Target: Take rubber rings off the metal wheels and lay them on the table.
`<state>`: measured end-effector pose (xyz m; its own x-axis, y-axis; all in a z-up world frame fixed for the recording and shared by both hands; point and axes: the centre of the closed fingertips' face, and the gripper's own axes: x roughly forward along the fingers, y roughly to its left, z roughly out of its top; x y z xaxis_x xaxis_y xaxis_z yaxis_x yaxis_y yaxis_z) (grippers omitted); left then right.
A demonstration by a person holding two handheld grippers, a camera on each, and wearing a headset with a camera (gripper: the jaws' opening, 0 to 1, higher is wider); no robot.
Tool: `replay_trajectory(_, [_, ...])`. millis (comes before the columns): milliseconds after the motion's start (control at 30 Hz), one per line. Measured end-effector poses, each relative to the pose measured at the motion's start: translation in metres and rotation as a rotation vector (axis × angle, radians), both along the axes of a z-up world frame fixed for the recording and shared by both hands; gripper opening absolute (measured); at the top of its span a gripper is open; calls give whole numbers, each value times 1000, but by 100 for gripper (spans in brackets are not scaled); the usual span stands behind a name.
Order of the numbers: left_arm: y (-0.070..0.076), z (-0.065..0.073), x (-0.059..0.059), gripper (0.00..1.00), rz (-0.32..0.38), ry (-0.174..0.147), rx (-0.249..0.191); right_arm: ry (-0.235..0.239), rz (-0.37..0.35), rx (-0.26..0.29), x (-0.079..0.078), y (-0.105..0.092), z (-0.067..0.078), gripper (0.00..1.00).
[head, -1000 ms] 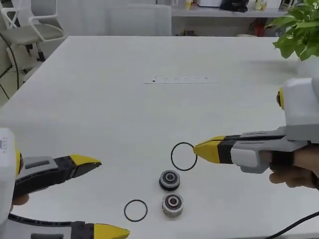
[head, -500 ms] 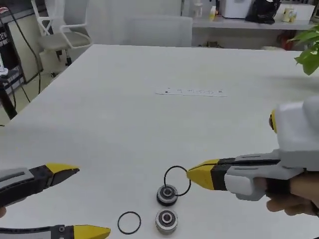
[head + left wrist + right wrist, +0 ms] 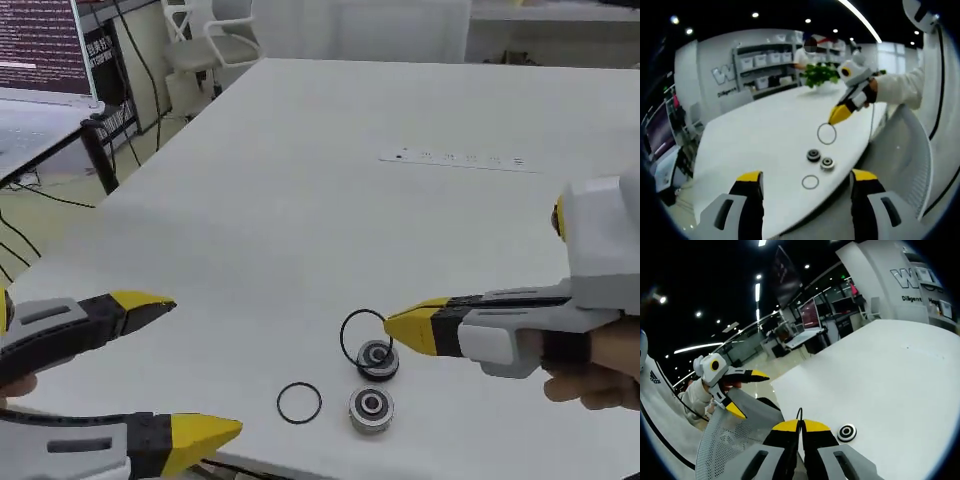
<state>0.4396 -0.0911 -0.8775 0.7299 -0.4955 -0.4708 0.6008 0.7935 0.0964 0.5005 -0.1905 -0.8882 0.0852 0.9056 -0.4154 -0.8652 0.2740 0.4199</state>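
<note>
Two metal wheels sit near the table's front edge, one behind the other; the left gripper view shows them too. My right gripper is shut on a thin black rubber ring that hangs just above the rear wheel and appears as a thin loop above the shut jaws. A second ring lies flat on the table left of the front wheel. My left gripper is open and holds nothing, off the table's near-left edge.
A printed label strip lies mid-table. The table's left edge drops to a floor with cables, a screen and a chair. A potted plant stands at the table's far end.
The head camera has swung left. My right gripper with the ring has come lower and nearer to the rear wheel. The left gripper stays open.
</note>
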Motion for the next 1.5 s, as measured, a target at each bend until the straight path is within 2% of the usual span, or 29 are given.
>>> replay_trajectory(133, [0,0,1,72,1,3,1,9,24,-23,-5,6,-10,0])
replay_trajectory(267, [0,-5,2,72,-32,13,9,26,35,-41,-9,12,-19,0])
replay_trajectory(367, [4,-8,4,72,-59,23,1,27,26,-60,-6,18,-25,0])
replay_trajectory(467, [10,-11,5,72,-75,38,10,52,15,-62,-5,25,-29,0])
replay_trajectory(700, [14,-5,9,72,-115,19,-37,66,21,-128,-1,43,-53,0])
replay_trajectory(833, [17,-5,10,72,-139,14,-51,96,23,-129,-2,49,-59,0])
replay_trajectory(933, [25,-6,13,73,-129,14,-66,76,32,-173,-1,51,-69,0])
replay_trajectory(1067, [32,-9,14,73,-127,23,-71,74,44,-209,-4,55,-81,0])
replay_trajectory(1367, [31,-13,17,73,-172,37,-84,63,19,-270,5,55,-98,0])
replay_trajectory(1500, [31,-14,18,73,-187,45,-81,75,1,-292,7,51,-106,0])
